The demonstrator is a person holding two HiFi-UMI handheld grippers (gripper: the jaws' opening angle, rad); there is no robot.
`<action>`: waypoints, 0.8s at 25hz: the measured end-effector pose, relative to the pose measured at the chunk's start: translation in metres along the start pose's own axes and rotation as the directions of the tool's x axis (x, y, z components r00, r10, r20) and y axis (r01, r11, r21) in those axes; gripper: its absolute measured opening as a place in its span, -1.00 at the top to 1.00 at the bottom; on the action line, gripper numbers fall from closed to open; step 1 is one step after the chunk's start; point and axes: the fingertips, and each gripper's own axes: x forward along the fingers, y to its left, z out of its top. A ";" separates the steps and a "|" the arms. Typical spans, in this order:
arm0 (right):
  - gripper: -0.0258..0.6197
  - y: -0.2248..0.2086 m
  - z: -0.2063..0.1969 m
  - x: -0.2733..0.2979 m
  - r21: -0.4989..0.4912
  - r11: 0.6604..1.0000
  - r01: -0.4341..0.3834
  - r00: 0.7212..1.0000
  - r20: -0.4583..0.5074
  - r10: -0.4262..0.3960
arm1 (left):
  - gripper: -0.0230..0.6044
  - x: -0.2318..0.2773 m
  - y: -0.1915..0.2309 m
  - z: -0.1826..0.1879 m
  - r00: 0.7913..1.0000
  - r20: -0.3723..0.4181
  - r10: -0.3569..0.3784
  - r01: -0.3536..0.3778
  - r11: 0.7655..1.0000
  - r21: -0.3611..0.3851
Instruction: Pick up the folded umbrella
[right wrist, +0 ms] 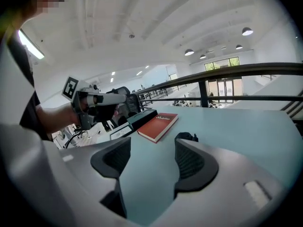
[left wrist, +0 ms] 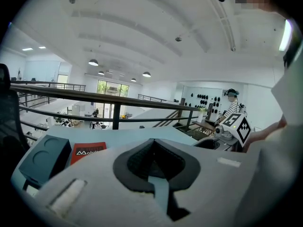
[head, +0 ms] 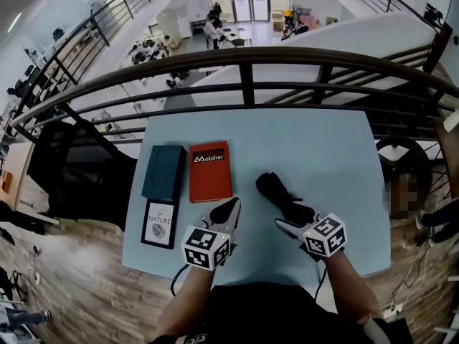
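Head view: we see a pale blue desk (head: 337, 156) in front of a dark railing (head: 247, 59). The folded umbrella (head: 281, 193), black, lies right of centre on the desk, running diag. from upper left to lower right. Left of it, and apart from it, a red book (head: 210, 170) lies flat. Next to the book is a teal box (head: 163, 172), w/ a black-and-white booklet (head: 159, 223) at its near end. The left claw (head: 232, 206) sits near the desk's front, just below the book and clear of the umbrella. The right claw (head: 285, 225) is at the umbrella's near end; from here we can't tell if it touches.

Left gripper view: the left claw (left wrist: 152, 143) is closed, pads meeting at the tips, nothing btw them. Beyond it we see the desk (left wrist: 132, 134), w/ the red book (left wrist: 88, 150) and teal box (left wrist: 45, 157) at left. The right claw's marker cube (left wrist: 236, 122) shows at right.

Right gripper view: the right claw (right wrist: 151, 150) stands open, w/ only bare desk (right wrist: 236, 126) btw its jaws. The umbrella (right wrist: 186, 136) pokes up just behind the right-hand jaw, outside the gap, not gripped. Farther off are the red book (right wrist: 159, 125) and teal box (right wrist: 142, 116), w/ the left claw (right wrist: 118, 99) at left.
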 end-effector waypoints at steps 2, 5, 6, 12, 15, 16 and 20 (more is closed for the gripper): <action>-0.02 -0.008 -0.003 0.010 0.002 1.000 0.015 1.000 -0.022 -0.015 | 0.92 0.001 0.004 -0.002 1.000 -0.004 -0.001 0.001 1.000 0.007; -0.16 -0.014 -0.010 0.023 0.011 0.999 0.032 0.998 -0.059 -0.031 | 0.92 0.006 0.015 -0.008 1.000 -0.019 -0.001 0.001 1.000 0.002; -0.19 -0.015 -0.013 0.026 0.010 0.999 0.034 0.997 -0.072 -0.034 | 0.92 0.008 0.018 -0.009 1.000 -0.019 -0.003 0.003 1.000 -0.001; -0.33 -0.035 -0.029 0.043 0.007 0.995 0.095 0.986 -0.137 -0.093 | 0.92 0.022 0.022 -0.021 0.998 -0.048 -0.052 0.052 0.999 0.010; -0.35 -0.051 -0.041 0.048 0.019 0.990 0.136 0.976 -0.176 -0.131 | 0.92 0.028 0.025 -0.029 0.996 -0.061 -0.071 0.070 0.997 -0.009; -0.35 -0.056 -0.045 0.051 0.017 0.989 0.146 0.971 -0.196 -0.140 | 0.92 0.029 0.027 -0.030 0.995 -0.064 -0.075 0.075 0.997 -0.013; -0.35 -0.076 -0.068 0.070 -0.037 0.986 0.163 0.937 -0.308 -0.166 | 0.92 0.033 0.029 -0.034 0.993 -0.075 -0.094 0.092 0.995 -0.023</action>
